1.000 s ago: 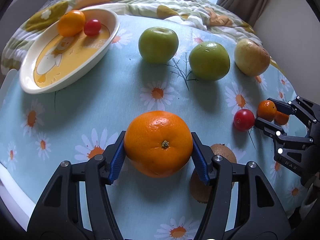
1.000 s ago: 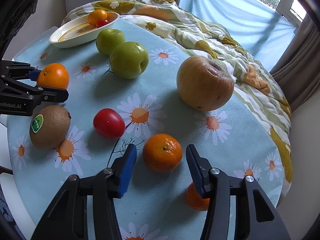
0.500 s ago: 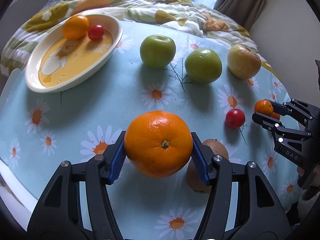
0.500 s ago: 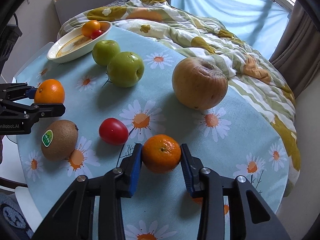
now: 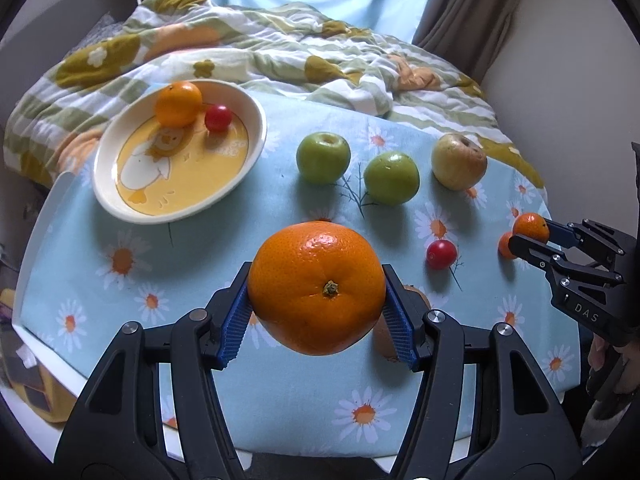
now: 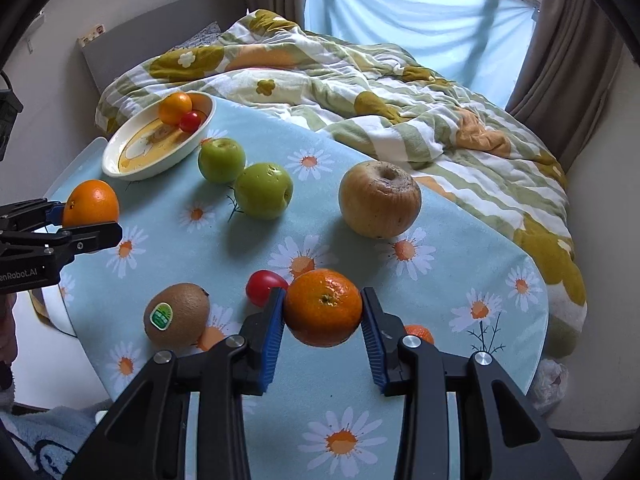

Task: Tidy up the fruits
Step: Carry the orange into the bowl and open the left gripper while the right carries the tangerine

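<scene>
My left gripper [image 5: 316, 300] is shut on a large orange [image 5: 316, 286] and holds it above the daisy tablecloth; it also shows in the right wrist view [image 6: 91, 204]. My right gripper [image 6: 323, 312] is shut on a small mandarin [image 6: 323, 306], lifted off the cloth; it shows in the left wrist view too [image 5: 531, 227]. The white and yellow dish [image 5: 132, 204] at the far left holds an orange [image 5: 178, 103] and a cherry tomato [image 5: 218, 118].
On the cloth lie two green apples [image 5: 323, 157] [image 5: 391, 178], a yellowish apple [image 5: 459, 161], a red tomato [image 5: 441, 254], a kiwi [image 6: 176, 316] and another mandarin [image 6: 418, 333]. A rumpled quilt [image 6: 360, 92] lies behind the table.
My right gripper closed on the small mandarin and lifted it. My left gripper rose and drew back with the large orange.
</scene>
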`<action>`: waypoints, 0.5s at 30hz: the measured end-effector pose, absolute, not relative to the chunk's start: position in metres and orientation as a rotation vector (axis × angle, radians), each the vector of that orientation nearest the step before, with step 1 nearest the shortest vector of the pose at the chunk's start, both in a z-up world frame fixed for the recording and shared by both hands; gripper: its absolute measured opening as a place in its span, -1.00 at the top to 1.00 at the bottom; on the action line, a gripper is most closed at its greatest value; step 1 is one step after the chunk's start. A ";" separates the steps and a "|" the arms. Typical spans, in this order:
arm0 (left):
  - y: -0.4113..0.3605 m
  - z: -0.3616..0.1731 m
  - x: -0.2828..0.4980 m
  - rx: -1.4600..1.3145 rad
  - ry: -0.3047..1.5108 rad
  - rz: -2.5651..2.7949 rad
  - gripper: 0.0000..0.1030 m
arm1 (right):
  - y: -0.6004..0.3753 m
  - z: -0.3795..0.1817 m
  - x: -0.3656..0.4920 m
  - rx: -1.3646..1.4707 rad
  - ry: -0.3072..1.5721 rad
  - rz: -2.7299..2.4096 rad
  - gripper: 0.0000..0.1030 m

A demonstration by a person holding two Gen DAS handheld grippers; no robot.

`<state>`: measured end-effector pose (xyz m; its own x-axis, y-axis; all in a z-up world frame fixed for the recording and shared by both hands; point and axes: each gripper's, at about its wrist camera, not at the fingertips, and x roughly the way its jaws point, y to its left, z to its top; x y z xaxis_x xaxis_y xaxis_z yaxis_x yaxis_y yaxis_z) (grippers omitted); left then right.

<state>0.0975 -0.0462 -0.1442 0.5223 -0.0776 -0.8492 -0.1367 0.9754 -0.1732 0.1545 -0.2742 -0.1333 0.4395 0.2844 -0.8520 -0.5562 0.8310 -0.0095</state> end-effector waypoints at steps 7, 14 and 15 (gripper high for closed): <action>-0.012 -0.124 0.099 -0.215 0.995 -0.012 -0.28 | -0.252 -0.110 0.142 -0.230 0.997 0.483 0.33; 0.040 -0.111 0.112 -0.191 0.981 -0.030 -0.28 | -0.207 -0.098 0.143 -0.173 1.002 0.460 0.33; 0.048 -0.110 0.115 -0.186 0.983 -0.031 -0.28 | -0.199 -0.098 0.144 -0.169 1.002 0.459 0.33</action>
